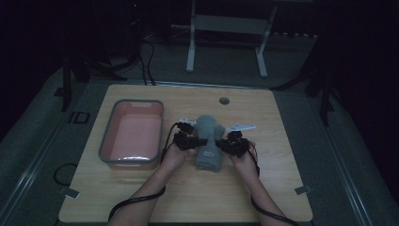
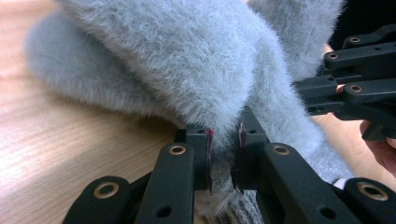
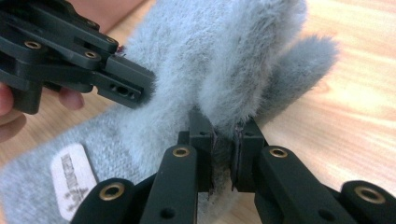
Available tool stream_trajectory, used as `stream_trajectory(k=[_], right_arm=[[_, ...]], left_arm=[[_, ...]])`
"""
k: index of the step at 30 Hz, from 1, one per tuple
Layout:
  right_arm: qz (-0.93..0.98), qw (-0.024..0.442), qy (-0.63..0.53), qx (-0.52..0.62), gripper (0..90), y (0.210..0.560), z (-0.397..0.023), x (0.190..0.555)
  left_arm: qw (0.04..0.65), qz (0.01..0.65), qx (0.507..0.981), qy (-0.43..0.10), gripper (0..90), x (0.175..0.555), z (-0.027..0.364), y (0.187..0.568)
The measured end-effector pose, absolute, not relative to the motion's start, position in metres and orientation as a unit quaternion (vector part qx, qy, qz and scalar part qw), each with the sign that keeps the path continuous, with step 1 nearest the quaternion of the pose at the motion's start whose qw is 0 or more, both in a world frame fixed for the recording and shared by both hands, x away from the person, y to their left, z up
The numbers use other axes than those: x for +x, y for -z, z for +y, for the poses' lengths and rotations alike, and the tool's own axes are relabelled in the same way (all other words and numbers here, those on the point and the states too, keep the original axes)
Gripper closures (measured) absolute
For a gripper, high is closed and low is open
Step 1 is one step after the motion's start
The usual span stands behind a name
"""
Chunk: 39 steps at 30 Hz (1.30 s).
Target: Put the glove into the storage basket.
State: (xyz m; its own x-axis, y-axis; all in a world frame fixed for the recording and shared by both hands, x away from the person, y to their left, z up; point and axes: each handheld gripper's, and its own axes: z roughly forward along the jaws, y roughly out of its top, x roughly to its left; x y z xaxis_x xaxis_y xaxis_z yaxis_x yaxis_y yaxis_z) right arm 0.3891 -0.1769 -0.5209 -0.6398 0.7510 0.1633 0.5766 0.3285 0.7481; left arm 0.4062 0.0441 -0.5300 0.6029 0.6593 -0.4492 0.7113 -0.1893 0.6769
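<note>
- Glove [image 1: 208, 141] (grey, fuzzy) lies on the worktop [image 1: 263, 188] just right of the bin [image 1: 132, 133], cuff toward me, finger end away.
- Left fingers [image 1: 201, 141] pinch a fold of fleece at the glove's left edge; in the left gripper view the pads [image 2: 208, 154] squeeze only a thin tuft.
- Right fingers [image 1: 220, 143] pinch the glove's right edge the same way; pads [image 3: 212, 158] are clamped on a small ridge of fleece.
- Risk 1: both bites are shallow. I may be holding pile, not fabric. On a lift the fluff can pull through and that side drops.
- Risk 2: if one side slips first, the glove swings off the other grip, twists and lands crumpled on the worktop.
- Risk 3: I can't tell if each pinch caught both layers. With the top layer only, the glove opens up and sags instead of moving flat.
- Risk 4: my two hands are very close across the glove. Pull apart too hard and the fleece stretches out of the pads; move inward and the fingers knock each other.
- Risk 5: if it goes to the bin, the loose cuff with the label [image 3: 72, 179] hangs low and can catch on the near rim, dragging the glove out of my grip.
- Risk 6: the cables [image 1: 136, 201] trail beside the bin; a wide sweep left could snag.
</note>
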Motion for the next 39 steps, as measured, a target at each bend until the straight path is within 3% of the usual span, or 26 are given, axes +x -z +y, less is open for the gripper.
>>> stream_trajectory(k=[22, 39], right_arm=[[0.79, 0.13, -0.461, 0.382, 82.2, 0.45, -0.161, 0.377], [0.802, 0.127, -0.473, 0.342, 82.3, 0.413, -0.101, 0.385]], left_arm=[[0.463, 0.408, 0.787, -0.021, 80.8, 0.397, 0.067, 0.448], [0.451, 0.42, 0.786, -0.045, 80.7, 0.393, 0.128, 0.411]])
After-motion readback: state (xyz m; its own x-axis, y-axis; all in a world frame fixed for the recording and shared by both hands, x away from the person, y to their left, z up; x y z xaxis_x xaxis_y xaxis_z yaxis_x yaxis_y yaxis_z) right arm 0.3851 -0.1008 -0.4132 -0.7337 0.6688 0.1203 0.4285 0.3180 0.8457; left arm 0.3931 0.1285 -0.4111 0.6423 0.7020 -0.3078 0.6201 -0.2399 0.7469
